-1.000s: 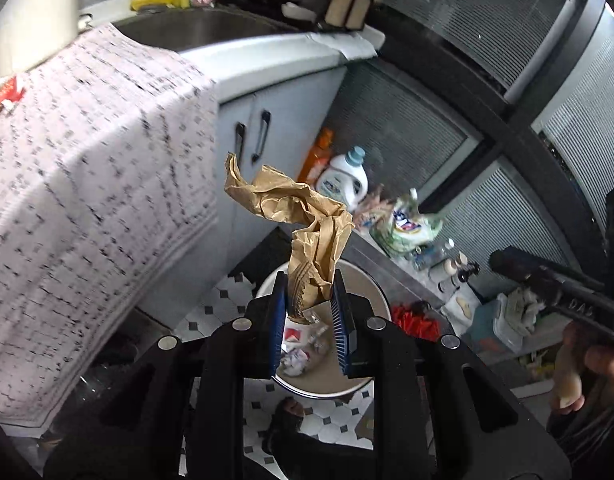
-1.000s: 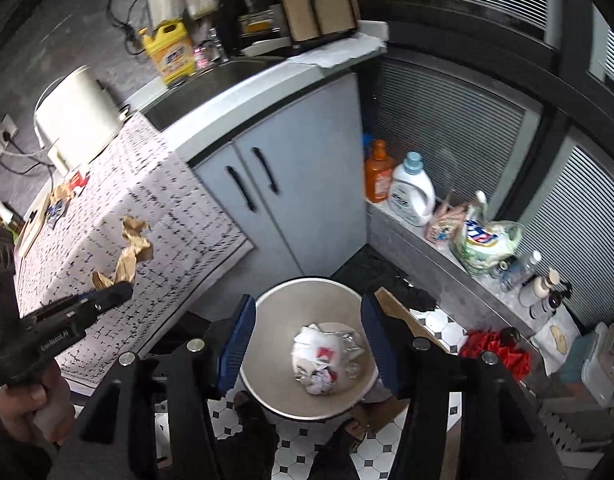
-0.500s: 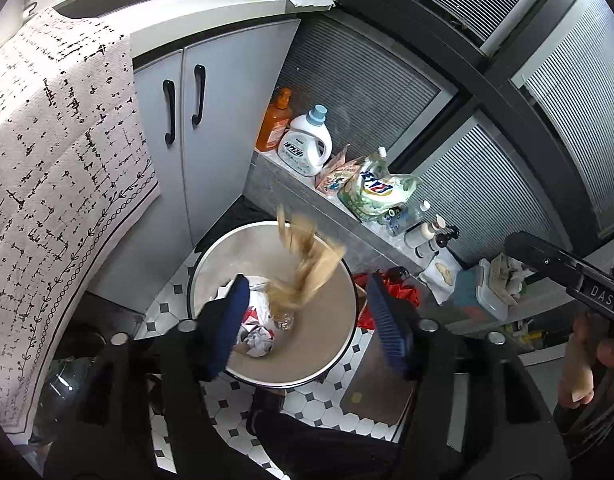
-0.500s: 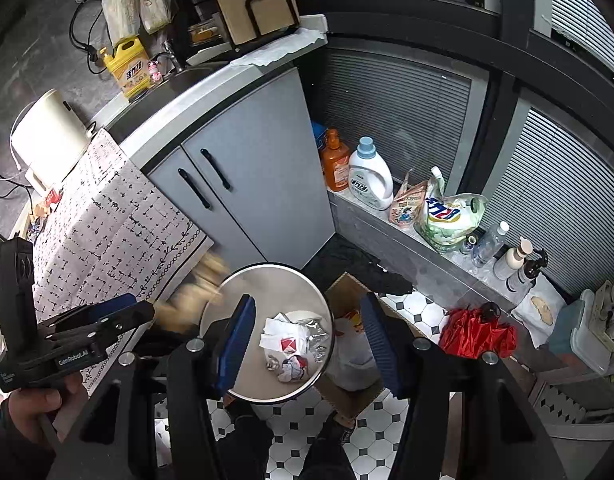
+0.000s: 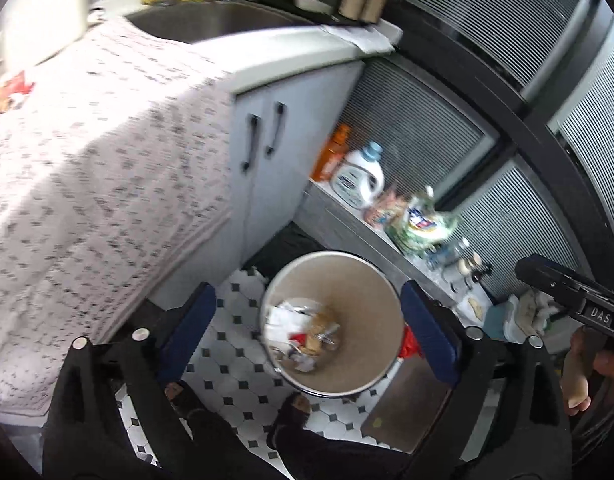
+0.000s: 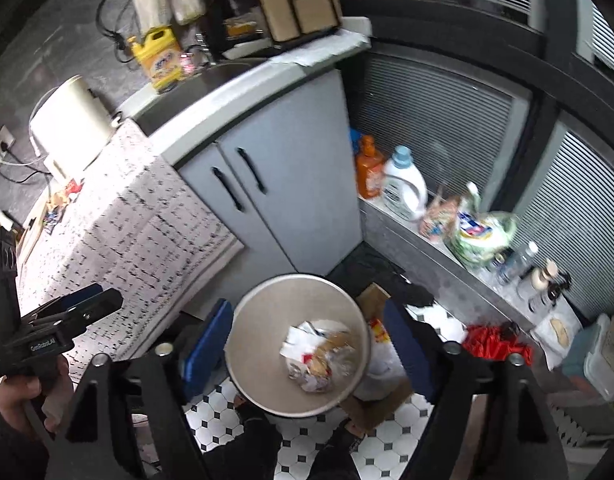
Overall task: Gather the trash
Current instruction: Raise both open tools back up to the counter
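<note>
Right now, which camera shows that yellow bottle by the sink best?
The right wrist view: the yellow bottle is whole and fairly sharp beside the sink. In the left wrist view it is blurred and cut off at the top edge.

- A patterned cloth hangs over the counter at the left of the frame.
- A grey cabinet with two dark handles stands in the middle.
- An orange bottle and a white detergent bottle stand side by side on a low ledge at the right.
- A yellow bottle stands by the sink at the upper left.
- The floor has white tiles with small black diamonds.
</note>
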`<state>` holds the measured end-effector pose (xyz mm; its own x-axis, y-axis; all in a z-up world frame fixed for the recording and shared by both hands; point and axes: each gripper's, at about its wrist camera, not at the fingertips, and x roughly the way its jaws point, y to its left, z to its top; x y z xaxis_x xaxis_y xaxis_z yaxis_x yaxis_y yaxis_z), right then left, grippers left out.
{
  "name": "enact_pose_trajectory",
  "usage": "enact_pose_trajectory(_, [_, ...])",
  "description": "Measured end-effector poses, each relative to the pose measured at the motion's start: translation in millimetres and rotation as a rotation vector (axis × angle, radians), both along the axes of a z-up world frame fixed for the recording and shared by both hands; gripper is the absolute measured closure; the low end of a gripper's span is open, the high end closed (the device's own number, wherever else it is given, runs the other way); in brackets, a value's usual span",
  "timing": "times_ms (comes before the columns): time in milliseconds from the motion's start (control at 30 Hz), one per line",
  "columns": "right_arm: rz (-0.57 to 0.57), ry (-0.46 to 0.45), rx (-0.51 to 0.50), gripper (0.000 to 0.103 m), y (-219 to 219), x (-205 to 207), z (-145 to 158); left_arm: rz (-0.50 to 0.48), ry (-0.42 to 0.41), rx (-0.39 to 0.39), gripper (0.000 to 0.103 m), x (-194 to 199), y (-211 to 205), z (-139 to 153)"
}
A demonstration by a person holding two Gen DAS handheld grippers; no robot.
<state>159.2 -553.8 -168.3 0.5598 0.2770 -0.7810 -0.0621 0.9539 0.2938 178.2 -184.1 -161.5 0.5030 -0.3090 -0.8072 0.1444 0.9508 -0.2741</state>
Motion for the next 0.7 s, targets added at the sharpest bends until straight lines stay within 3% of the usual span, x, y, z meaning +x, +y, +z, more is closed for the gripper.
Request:
enact_pose_trajectory(200, [0.081, -0.046, -0.003, 0.011, 50.5, 20.8, 18.7, 0.131, -0.047, 0.010, 0.007, -5.1, 55.9, 21.1])
enact_pose_trajectory(700, [0.209, -0.111, -0.009, 0.008, 178.9, 60.6, 59.8, 0.369, -0.139, 0.015, 0.007, -1.0, 206.4, 51.7])
